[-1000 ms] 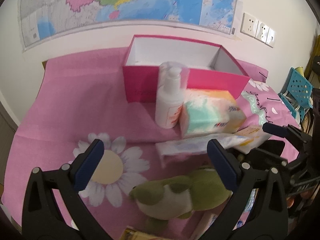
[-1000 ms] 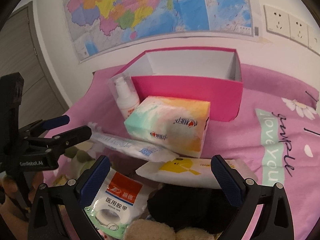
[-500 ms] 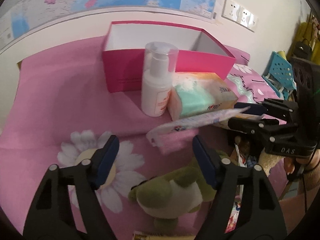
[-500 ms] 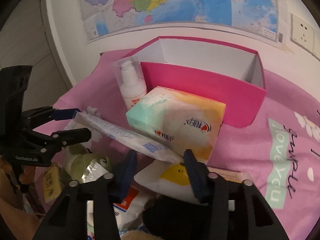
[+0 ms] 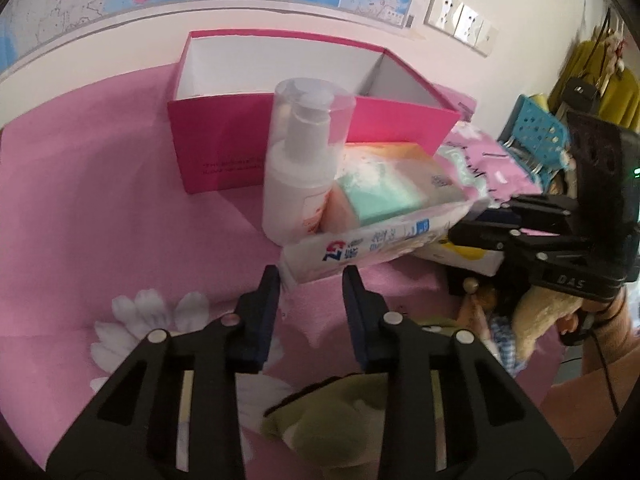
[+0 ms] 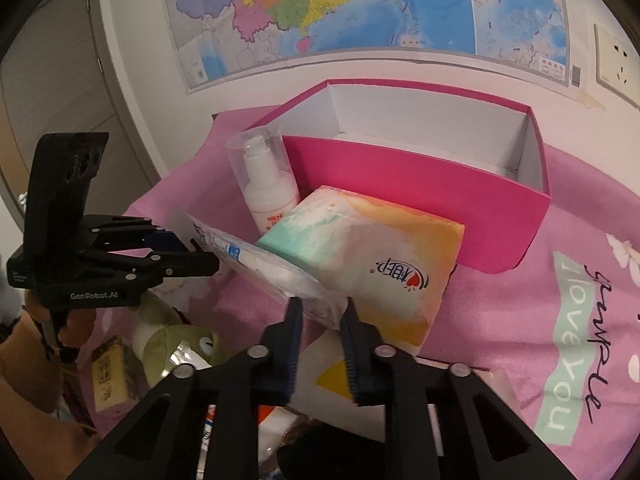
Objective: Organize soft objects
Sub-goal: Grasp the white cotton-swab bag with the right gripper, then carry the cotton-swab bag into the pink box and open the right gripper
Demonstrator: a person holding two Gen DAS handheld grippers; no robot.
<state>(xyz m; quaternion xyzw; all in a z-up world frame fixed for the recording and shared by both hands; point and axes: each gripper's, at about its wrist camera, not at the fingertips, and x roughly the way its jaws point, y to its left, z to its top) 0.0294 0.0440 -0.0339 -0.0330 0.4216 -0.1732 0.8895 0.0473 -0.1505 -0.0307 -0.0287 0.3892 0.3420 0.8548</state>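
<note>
Closing on opposite ends of the long flat packet (image 5: 372, 246), both grippers are taking it up together. The left gripper (image 5: 310, 280) is narrowing its jaws around the packet's near end; in its own view the end is sitting between the blue pads, though whether they are pressing it yet is hard to tell through the blur. The right gripper (image 6: 320, 312) is also closing, its pads nearly together on the clear crinkled far end of the packet, which is bunching between them.

The packet is lying slantwise across the pink bedspread (image 5: 100, 200), leaning against the tissue pack (image 6: 372, 264) and just in front of the pump bottle (image 5: 298, 184). The pink box (image 6: 420, 196) is standing open behind them, apparently empty.

To do this well, both grips should be settling before any lifting, since the film is slippery and limp. Raising both ends evenly will be keeping it from sagging or twisting, and steering clear of the bottle will be sparing a knock on the way to the box.
</note>
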